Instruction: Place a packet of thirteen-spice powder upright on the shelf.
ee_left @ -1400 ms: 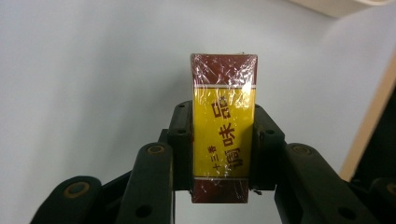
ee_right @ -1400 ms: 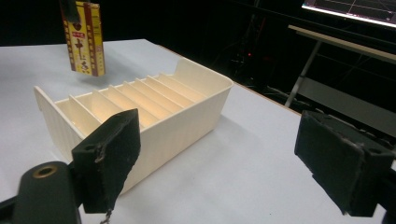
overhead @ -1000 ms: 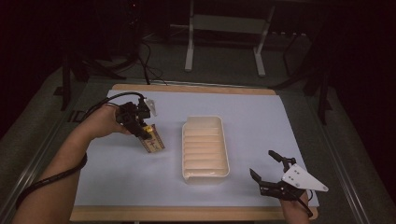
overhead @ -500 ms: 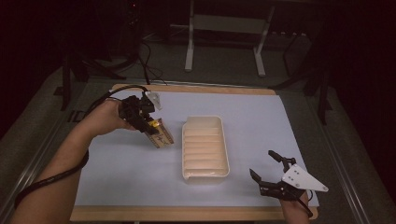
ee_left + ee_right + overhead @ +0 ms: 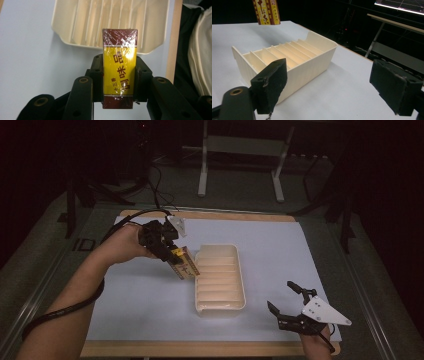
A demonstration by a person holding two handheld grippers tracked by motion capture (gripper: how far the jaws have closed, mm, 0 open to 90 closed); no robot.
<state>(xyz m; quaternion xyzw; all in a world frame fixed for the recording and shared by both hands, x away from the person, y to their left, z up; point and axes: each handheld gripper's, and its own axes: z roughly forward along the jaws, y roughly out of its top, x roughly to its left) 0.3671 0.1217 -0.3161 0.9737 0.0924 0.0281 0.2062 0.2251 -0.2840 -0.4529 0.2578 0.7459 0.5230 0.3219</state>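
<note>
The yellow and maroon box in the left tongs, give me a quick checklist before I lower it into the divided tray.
1. Left tongs clamped on both sides of the box: ok.
2. Box lifted off the mat: ok.
3. Box over the divided tray: not ok, it hangs at the tray's left edge.
4. Box lined up with a slot: cannot tell.
5. Tray slots free of other items: ok.
6. Right tongs open and away from the tray: ok.

Left tool (image 5: 176, 262) clamped and raised; right tool (image 5: 289, 306) spread wide, low.
</note>
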